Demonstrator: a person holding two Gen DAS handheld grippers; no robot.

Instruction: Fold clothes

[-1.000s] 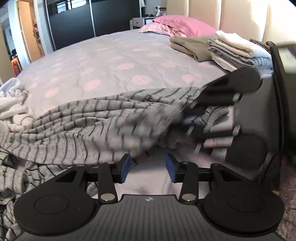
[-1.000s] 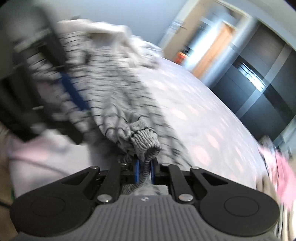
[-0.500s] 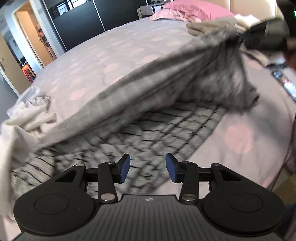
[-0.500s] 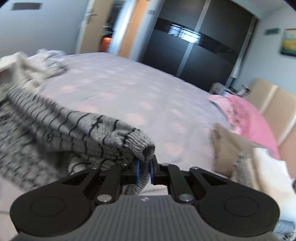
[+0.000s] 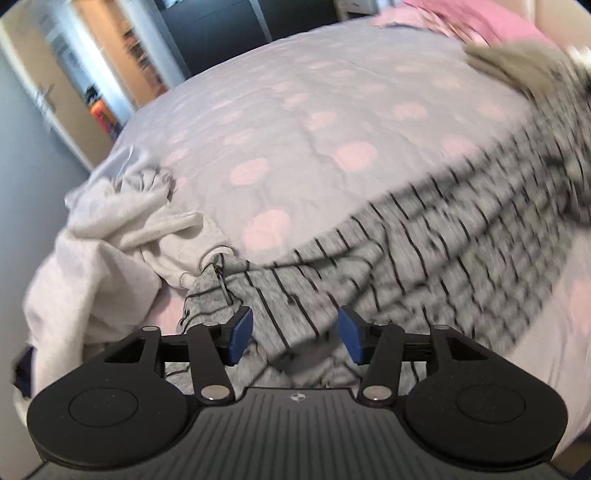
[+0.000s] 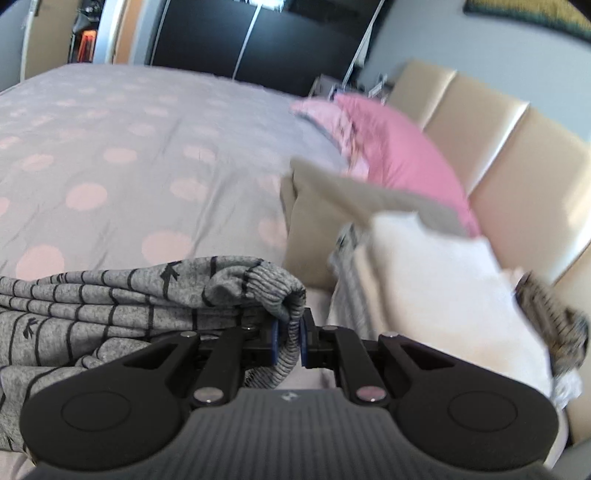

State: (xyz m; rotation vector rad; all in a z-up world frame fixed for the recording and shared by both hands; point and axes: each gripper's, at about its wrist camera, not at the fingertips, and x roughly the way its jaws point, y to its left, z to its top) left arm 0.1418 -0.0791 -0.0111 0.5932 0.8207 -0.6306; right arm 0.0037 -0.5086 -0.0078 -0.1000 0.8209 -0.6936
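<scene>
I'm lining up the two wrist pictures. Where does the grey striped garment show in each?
Left wrist: striped garment runs from bottom centre to the right edge, under the open left claw.
Right wrist: lower left, cuff pinched in the right claw.
Shared landmark: pink pillow.

One grey striped garment (image 5: 424,240) across one spotted bed (image 5: 295,110), one crumpled white garment (image 5: 122,236) beside it, two pink pillows (image 6: 399,147), one stack of folded clothes (image 6: 424,258), two hand-held grippers.
</scene>
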